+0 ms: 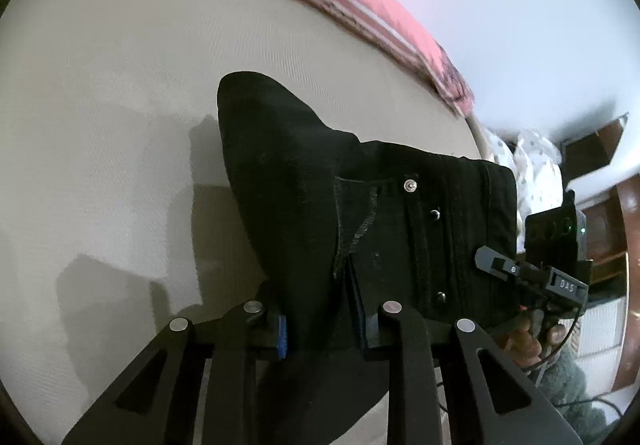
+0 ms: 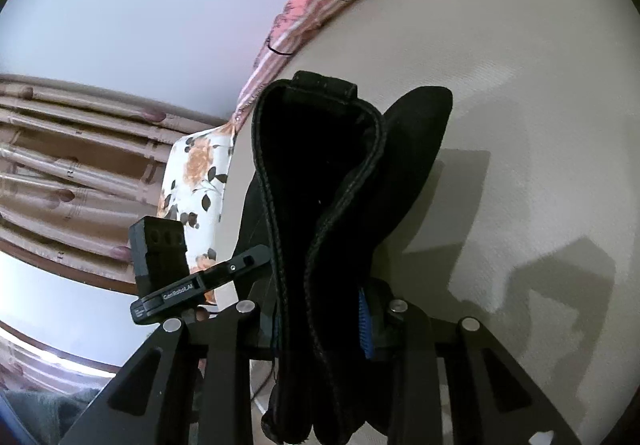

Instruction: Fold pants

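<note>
Both tools grip pants, lifted over bed

Left tool (image 1: pixel 324 329) and right tool (image 2: pixel 320 321) each pinch the black pants (image 1: pixel 360 205) at the waistband, jaws narrow on cloth, above the bed (image 1: pixel 120 85). Judged early: no fold laid yet; all folding remains.

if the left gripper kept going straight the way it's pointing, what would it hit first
The black pants. The left gripper is already shut on them, and the bunched cloth fills the line ahead of its fingers. Past the cloth lies the beige bed sheet, probably next, though depth is hard to judge in this view.
</note>
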Action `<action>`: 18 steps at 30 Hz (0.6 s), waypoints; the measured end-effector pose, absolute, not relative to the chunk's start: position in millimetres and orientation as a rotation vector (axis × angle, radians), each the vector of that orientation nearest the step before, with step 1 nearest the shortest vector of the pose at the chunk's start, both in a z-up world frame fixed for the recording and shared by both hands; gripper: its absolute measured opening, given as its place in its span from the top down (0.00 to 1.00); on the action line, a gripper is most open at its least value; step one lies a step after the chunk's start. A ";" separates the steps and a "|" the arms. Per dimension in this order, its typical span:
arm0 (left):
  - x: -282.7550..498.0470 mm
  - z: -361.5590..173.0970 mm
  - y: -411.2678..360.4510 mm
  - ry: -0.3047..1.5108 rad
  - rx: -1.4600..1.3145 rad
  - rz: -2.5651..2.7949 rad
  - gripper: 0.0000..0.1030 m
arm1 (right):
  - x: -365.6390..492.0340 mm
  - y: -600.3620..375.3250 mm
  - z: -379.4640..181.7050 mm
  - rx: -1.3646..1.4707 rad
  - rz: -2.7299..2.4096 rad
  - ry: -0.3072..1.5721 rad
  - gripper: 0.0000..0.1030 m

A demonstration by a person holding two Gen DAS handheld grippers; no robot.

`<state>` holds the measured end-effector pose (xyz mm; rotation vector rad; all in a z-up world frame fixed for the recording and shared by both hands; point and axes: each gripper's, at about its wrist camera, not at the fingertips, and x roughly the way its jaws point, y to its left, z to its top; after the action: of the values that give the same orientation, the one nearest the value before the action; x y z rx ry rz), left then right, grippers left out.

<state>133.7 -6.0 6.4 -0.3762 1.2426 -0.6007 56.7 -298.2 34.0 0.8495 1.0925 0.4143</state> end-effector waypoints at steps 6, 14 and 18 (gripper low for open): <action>182.1 20.2 12.8 1.193 -0.356 -0.525 0.77 | 123.8 -280.4 23.3 0.855 0.454 1.095 0.74; 249.1 4.6 38.3 1.165 -0.354 -0.474 0.77 | 188.9 -271.1 13.5 0.828 0.451 1.114 0.74; 267.2 -15.8 41.6 1.165 -0.288 -0.442 0.76 | 203.3 -272.0 5.4 0.768 0.392 1.122 0.74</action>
<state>267.2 41.6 -15.8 -0.2878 1.1647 -0.4425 203.3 -272.0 5.4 0.7678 1.1223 0.3921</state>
